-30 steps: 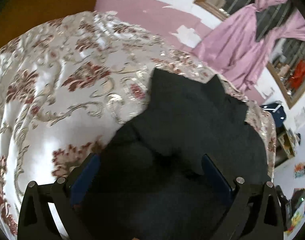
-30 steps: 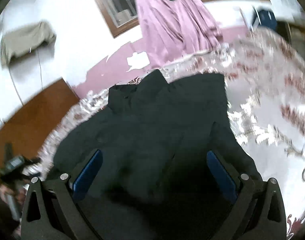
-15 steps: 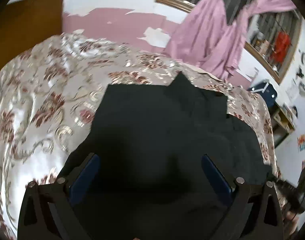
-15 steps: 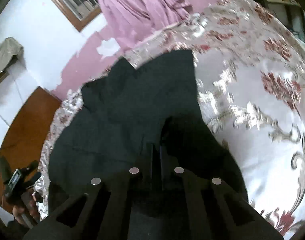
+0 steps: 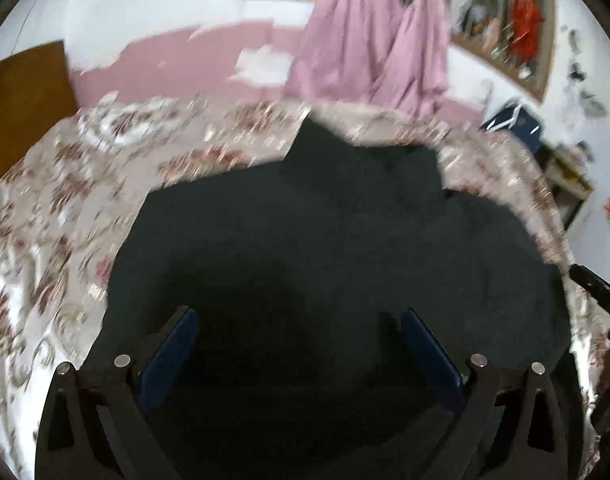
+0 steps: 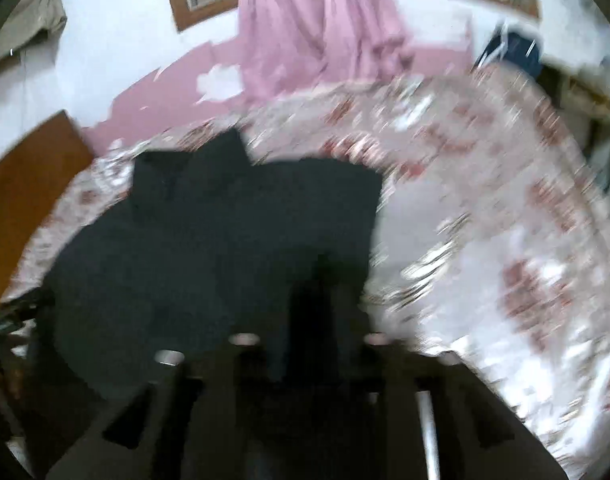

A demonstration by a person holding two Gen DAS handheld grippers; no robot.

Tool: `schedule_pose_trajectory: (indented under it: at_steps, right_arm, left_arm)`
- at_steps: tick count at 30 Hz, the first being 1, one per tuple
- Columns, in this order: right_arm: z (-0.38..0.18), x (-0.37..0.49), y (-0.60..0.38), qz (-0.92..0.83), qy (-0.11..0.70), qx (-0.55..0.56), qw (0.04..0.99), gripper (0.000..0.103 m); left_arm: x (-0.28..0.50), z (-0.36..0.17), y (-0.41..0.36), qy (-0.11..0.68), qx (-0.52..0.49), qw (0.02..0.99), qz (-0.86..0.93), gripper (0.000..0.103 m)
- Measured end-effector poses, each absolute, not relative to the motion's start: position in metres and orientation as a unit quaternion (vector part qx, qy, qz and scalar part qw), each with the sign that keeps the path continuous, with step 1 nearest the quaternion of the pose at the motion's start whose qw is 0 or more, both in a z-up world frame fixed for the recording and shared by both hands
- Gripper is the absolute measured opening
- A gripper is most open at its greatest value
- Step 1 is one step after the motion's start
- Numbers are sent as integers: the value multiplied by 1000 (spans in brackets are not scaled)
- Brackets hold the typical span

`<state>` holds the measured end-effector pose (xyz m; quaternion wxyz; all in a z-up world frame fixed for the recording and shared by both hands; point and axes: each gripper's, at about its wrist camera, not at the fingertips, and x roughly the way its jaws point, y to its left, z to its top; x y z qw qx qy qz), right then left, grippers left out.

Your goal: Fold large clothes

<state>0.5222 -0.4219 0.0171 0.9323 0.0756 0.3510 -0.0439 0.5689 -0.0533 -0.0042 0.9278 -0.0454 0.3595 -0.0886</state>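
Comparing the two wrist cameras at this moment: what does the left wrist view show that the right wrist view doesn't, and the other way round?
Left wrist only: the left gripper, its blue pads wide apart above the cloth.

Right wrist only: the right gripper, blurred, jaws partly apart after just opening, dark cloth between them, and a beige garment hanging on the wall.

Both: the black garment spread on the floral bedspread, the pink curtain and the pink-and-white wall behind.
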Motion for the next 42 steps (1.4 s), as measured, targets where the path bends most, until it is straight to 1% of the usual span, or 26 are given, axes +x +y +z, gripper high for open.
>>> schedule_pose_trajectory:
  at_steps: [1, 2, 4, 6, 9, 12, 16, 20, 33, 39, 42]
  right_arm:
    - [24, 517, -419, -48, 332, 66, 940, 61]
    - [30, 517, -417, -45, 315, 59, 946, 62]
    - [39, 524, -407, -21, 302, 51, 952, 62]
    - [37, 540, -391, 13, 313, 41, 949, 62]
    - [16, 557, -374, 33, 351, 29, 935, 62]
    - [-16, 569, -366, 22, 389, -7, 921, 64]
    - [-33, 566, -368, 28, 372, -5, 928, 67]
    - [-42, 561, -368, 25, 350, 0, 936, 67]
    - [-56, 556, -370, 25, 326, 6, 945, 68]
    - [-55, 556, -369, 30, 323, 5, 946, 73]
    - [-53, 559, -363, 19, 336, -13, 942, 78]
  left_arm:
    - [570, 1, -55, 346, -46, 932, -96, 103]
    - [573, 5, -60, 337, -41, 936, -98, 103]
    - [582, 7, -70, 339, -21, 936, -96, 103]
    - [593, 0, -80, 354, 5, 930, -102, 103]
    - [603, -25, -88, 399, 37, 911, -99, 103]
    - [595, -40, -86, 383, 45, 916, -113, 103]
    - [584, -55, -85, 357, 45, 926, -116, 103]
    - [579, -59, -85, 340, 45, 932, -116, 103]
    - [581, -63, -81, 325, 39, 937, -120, 103]
    - [580, -63, -82, 324, 40, 938, -120, 103]
    - [581, -57, -78, 349, 25, 928, -125, 103]
